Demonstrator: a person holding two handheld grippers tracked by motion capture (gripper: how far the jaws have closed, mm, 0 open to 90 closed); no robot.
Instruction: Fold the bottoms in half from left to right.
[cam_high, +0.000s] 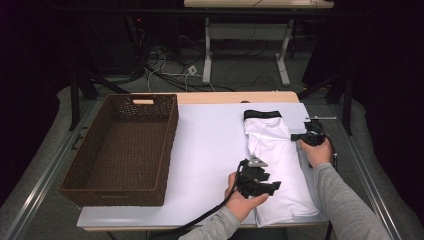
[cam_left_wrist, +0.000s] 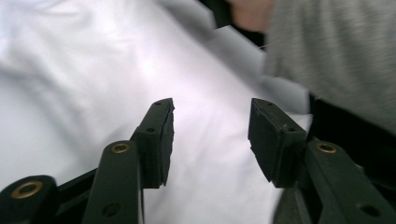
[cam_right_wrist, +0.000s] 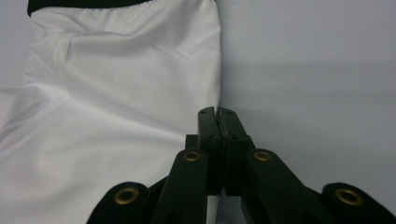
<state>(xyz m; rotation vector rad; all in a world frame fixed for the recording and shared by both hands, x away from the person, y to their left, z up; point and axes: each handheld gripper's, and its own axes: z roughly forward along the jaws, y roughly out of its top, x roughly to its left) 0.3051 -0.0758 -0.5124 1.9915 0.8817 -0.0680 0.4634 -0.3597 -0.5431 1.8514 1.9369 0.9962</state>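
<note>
White garment (cam_high: 277, 160): folded, along desk's (cam_high: 210, 150) right edge. Wicker basket (cam_high: 125, 150): left side, bare desk between. Left gripper (cam_high: 272, 186) released above cloth; right gripper (cam_high: 296, 137) clenched at garment's edge.

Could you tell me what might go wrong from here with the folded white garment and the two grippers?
1. The left gripper is open above the white garment, with nothing between its pads; closing there may pinch one layer only and undo the fold.
2. The right gripper is shut at the garment's right edge; whether it holds cloth is unclear, so a lift could leave that side behind.
3. The garment's near end lies close to the table edge and could slide off.
</note>
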